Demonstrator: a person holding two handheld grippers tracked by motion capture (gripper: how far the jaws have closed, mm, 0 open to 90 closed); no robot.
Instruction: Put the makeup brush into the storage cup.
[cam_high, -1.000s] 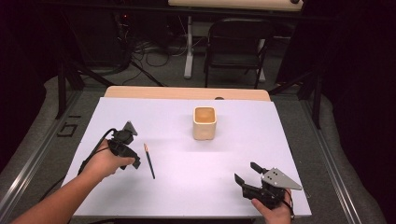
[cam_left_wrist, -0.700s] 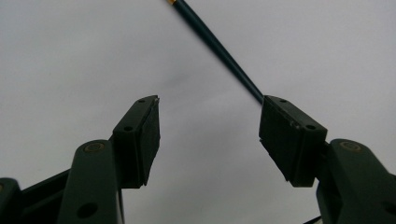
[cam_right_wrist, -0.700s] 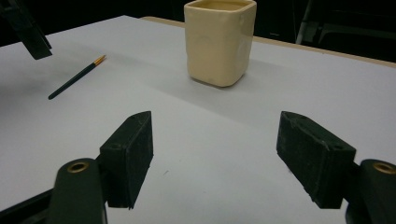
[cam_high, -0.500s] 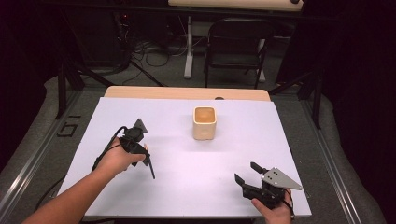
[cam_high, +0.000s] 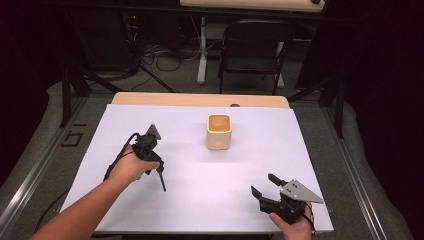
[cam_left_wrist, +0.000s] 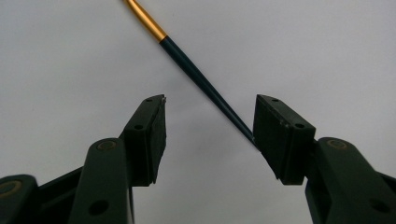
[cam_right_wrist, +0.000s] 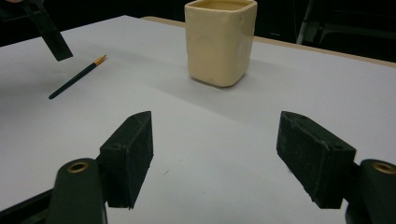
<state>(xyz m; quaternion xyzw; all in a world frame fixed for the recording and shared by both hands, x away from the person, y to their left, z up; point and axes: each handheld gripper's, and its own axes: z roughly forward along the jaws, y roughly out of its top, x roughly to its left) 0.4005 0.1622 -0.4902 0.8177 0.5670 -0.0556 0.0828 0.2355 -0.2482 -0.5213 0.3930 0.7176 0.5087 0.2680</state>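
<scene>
The left gripper (cam_high: 156, 162) points down at the white counter (cam_high: 200, 200), poised over a thin paintbrush (cam_left_wrist: 201, 79) that lies flat on the sheet. In the left gripper view its fingers (cam_left_wrist: 150, 135) stand partly apart and have just been closing; the dark tapered handle of the paintbrush runs slantwise between them, its thin end reaching the edge of the finger on the right of that view, while the finger on the left of that view is apart from it. Whether that first finger truly touches the handle or merely stands over it, I cannot tell. The brass-coloured ferrule lies beyond the fingertips, toward the top of that view. Nothing is clamped.

In the high view the paintbrush shows as a dark line just below the left gripper, well left of the cream ceramic cup (cam_high: 219, 131) that stands upright near the counter's middle.

The right gripper (cam_high: 265, 186) rests near the counter's front right corner, its fingers (cam_right_wrist: 128, 156) wide apart with only bare sheet between them, facing the cup and the paintbrush farther off
</scene>
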